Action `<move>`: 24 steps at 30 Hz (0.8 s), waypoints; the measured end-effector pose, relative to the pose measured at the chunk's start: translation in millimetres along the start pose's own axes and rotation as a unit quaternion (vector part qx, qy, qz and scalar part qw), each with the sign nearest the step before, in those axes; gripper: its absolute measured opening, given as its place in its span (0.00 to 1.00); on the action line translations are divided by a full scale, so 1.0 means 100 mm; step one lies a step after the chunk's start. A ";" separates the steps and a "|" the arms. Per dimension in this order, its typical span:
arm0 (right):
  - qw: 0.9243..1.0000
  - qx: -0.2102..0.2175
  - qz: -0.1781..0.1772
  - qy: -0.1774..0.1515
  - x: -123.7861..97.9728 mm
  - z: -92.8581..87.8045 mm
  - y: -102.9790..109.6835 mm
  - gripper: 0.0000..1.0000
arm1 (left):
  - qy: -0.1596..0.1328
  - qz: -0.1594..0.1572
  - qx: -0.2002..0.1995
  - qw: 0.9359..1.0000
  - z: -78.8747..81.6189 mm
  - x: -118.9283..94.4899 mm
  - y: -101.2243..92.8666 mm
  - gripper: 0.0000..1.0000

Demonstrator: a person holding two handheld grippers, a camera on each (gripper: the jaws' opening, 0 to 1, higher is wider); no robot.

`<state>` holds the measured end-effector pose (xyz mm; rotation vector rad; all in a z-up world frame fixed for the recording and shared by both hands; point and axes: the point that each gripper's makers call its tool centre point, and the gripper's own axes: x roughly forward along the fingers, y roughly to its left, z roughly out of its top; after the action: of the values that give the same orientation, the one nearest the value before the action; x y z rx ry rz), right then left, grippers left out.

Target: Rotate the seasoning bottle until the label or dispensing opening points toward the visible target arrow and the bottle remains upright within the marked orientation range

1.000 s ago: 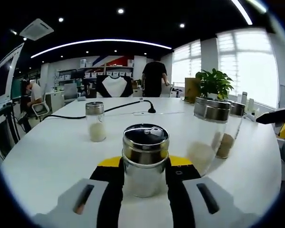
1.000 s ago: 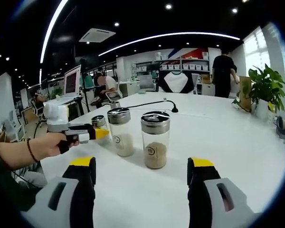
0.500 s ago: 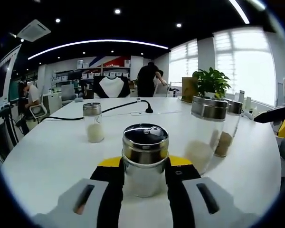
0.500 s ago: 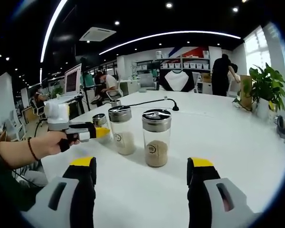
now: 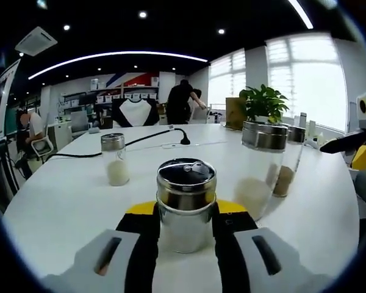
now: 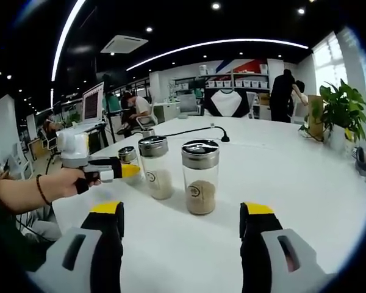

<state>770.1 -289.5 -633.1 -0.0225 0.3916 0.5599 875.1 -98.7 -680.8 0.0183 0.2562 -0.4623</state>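
My left gripper (image 5: 186,229) is closed on the seasoning bottle (image 5: 186,204), both yellow-tipped jaws pressed against its steel-banded sides. In the left gripper view the bottle sits dead centre, upright on the white table (image 5: 67,195), shiny metal lid facing up with what looks like a small dispensing flap at 1 o'clock on the lid. Can't read any label from here.

At 10 o'clock from it, well apart, stands a small shaker (image 5: 114,159) with white powder. At 2 o'clock, near, a tall jar (image 5: 259,168) with pale grains, and just behind it a second jar (image 5: 288,160) with brown grains. A potted plant (image 5: 263,104) is further off at 1 o'clock. A black cable (image 5: 140,140) runs across the far tabletop. I see no target arrow on the table.

In the right gripper view, my right gripper (image 6: 182,235) is wide open, nothing between the jaws, hanging above bare table. The brown-grain jar (image 6: 200,177) is at 12 o'clock ahead of it, the pale-grain jar (image 6: 155,168) just at its 9 o'clock side. Further toward 9 o'clock the hand (image 6: 70,182) holds the left gripper (image 6: 125,171), with the seasoning bottle (image 6: 129,156) in its yellow tips, lid showing. People stand and sit in the office behind.
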 end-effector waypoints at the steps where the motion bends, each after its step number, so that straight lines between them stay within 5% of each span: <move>1: 1.000 0.000 0.001 -0.001 0.00 0.01 0.00 0.78 | 0.000 -0.002 0.001 1.000 0.00 0.00 0.00 0.35; 24: 1.000 0.001 0.003 -0.002 0.01 0.02 0.01 0.77 | 0.007 -0.094 0.025 0.995 0.00 0.02 -0.02 0.35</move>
<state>770.9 -287.9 -631.6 -0.0191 0.3874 0.5646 875.7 -100.8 -681.0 0.0469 0.2615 -0.6566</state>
